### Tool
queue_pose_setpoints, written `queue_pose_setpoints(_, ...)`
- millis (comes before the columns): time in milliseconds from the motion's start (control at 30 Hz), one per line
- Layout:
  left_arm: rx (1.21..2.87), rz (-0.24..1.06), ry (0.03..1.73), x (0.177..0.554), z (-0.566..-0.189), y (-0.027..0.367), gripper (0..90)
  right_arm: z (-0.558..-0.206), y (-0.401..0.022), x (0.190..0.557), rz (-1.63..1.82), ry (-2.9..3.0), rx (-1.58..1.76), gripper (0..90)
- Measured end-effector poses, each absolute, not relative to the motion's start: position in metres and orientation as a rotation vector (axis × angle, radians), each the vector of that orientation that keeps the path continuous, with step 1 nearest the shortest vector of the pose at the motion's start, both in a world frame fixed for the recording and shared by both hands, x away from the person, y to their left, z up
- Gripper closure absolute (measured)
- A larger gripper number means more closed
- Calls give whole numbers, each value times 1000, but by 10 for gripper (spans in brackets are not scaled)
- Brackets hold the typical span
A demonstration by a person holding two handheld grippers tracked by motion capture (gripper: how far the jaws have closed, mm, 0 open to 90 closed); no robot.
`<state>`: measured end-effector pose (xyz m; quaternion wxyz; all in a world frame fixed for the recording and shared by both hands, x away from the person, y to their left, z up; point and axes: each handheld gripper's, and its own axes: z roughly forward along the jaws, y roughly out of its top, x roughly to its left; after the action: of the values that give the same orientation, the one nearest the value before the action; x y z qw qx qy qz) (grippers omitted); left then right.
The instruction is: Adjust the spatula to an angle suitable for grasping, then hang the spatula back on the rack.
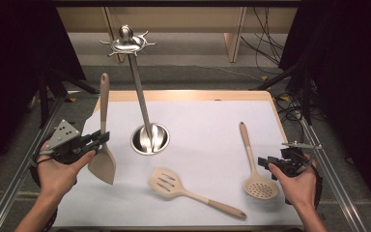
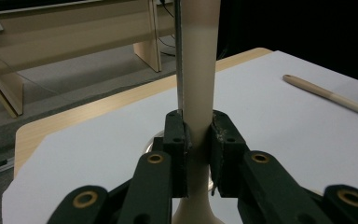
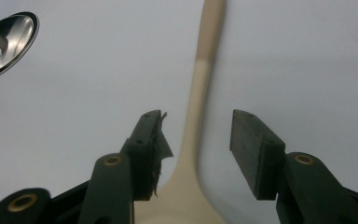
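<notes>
I think I am at the step of hanging the spoons and turners on the metal stand point(image 1: 142, 104). My left gripper point(image 1: 100, 137) has its fingers point(image 2: 176, 140) closed tight on the neck of the solid turner point(image 1: 104, 159), just above the blade. The turner is up off the bench point(image 1: 198, 125), handle pointing up, just left of the stand's round base. Next I need to lift it high and catch the end of the handle on one of the small hooks at the top of the stand, so I must go slow and aim well. My left hand point(image 1: 60, 171) is held low with the gripper pointing toward the stand. My right gripper point(image 1: 265, 163) hangs low over the holey spoon point(image 1: 256, 166), fingers point(image 3: 147, 140) open on each side of its neck, not touching. The slotted turner point(image 1: 193, 192) lies flat near me.
</notes>
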<state>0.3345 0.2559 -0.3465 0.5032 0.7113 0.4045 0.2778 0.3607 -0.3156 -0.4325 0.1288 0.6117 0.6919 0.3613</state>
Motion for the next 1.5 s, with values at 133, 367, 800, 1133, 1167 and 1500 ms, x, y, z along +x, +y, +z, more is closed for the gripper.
queue_pose_setpoints(133, 1709, 681, 980, 335, -343, 256, 779, -433, -317, 362, 1050, 2025, 1757, 544)
queue_pose_setpoints(367, 1705, 690, 970, 337, -338, 252, 779, -430, -311, 365, 1063, 2029, 1760, 544)
queue_pose_setpoints(800, 1693, 703, 976, 344, -334, 250, 779, -430, -315, 366, 1060, 2033, 1774, 544)
queue_pose_setpoints(1133, 1687, 707, 958, 349, -326, 251, 779, -432, -316, 365, 1068, 2043, 1707, 544)
queue_pose_setpoints(1167, 1686, 706, 959, 350, -325, 252, 779, -431, -315, 365, 1066, 2034, 1730, 544)
queue_pose_setpoints(1500, 1697, 698, 957, 358, -319, 253, 779, -431, -315, 366, 1055, 2039, 1722, 544)
